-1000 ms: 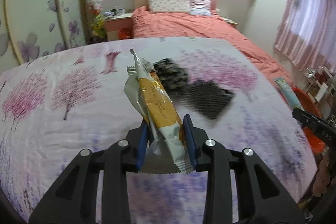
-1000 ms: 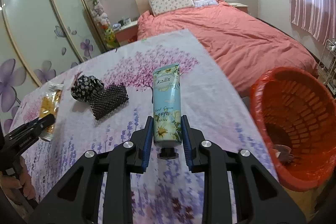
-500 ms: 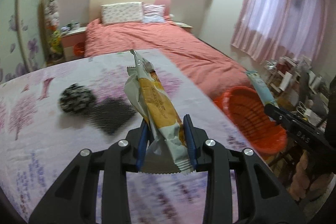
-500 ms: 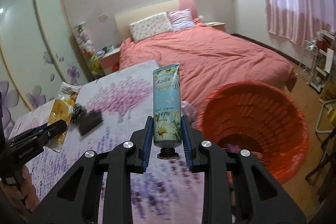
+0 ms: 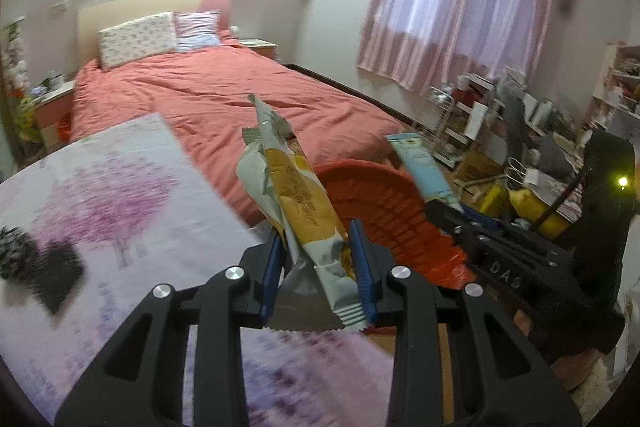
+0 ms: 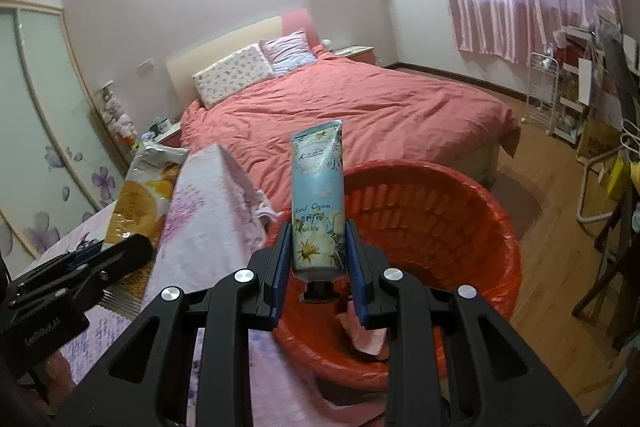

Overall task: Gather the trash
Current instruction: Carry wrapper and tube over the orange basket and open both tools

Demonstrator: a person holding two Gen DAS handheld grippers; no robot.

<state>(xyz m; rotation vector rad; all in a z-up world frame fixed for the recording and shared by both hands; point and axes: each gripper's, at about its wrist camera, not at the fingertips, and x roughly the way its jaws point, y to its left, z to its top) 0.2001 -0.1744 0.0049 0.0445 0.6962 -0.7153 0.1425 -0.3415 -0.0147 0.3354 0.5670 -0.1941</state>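
- The left tongs (image 5: 318,267) are squeezed on a yellow and silver snack wrapper (image 5: 296,203), and the wrapper sticks up tall between the blue pads (image 5: 271,269)
- The right tongs (image 6: 318,265) are squeezed on a light blue hand cream tube (image 6: 318,195), with its black cap (image 6: 318,289) at the bottom and flowers on its front
- The tube stands almost straight up between the pads
- Right under and behind the tube is a red basket (image 6: 472,227) with a red bag in it
- Some pink paper (image 6: 366,335) lies down at the bottom of the basket
- In the left tongs' view the same red basket (image 5: 384,203) sits just behind the wrapper, and the right tongs (image 5: 476,233) with the tube are over its far side
- The basket stands on the floor just beside a table with a pink tree cloth (image 5: 120,195)
- In the right tongs' view the left tongs (image 6: 80,263) hold the wrapper over that table, to the left
- Two dark things (image 5: 44,263) lie on the cloth far to the left, but they are too blurry to tell what they are
- Behind it all is a big bed with a pink-red cover (image 6: 360,107) and two pillows (image 6: 256,67)
- A pink striped curtain (image 5: 460,7) hangs over the window
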